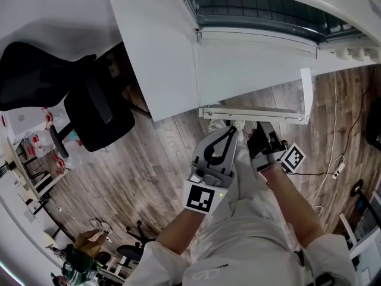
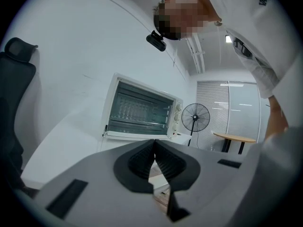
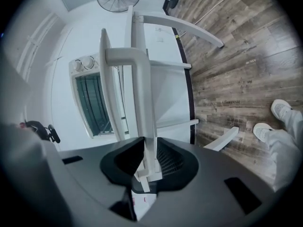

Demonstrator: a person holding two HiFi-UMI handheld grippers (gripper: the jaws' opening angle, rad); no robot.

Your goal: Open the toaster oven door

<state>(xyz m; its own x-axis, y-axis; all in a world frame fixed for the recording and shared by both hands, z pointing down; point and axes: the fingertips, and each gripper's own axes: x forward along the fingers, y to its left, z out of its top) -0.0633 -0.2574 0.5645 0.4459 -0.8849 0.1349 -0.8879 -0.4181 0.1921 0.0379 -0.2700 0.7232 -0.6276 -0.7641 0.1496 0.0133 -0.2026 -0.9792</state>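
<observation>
Right gripper (image 3: 149, 161) clamps the handle (image 3: 142, 93) of the toaster oven door (image 1: 253, 70), swung down at one o'clock; pull best follows the hinge arc, wrist level; left gripper (image 2: 155, 161) closed, empty.

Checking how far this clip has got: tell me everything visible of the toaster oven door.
The door is white-framed and swung down about level in front of the oven, so the rack inside shows. A white bar handle stands off its front edge on brackets, out past the table edge. The right tongs are closed on that bar.
</observation>
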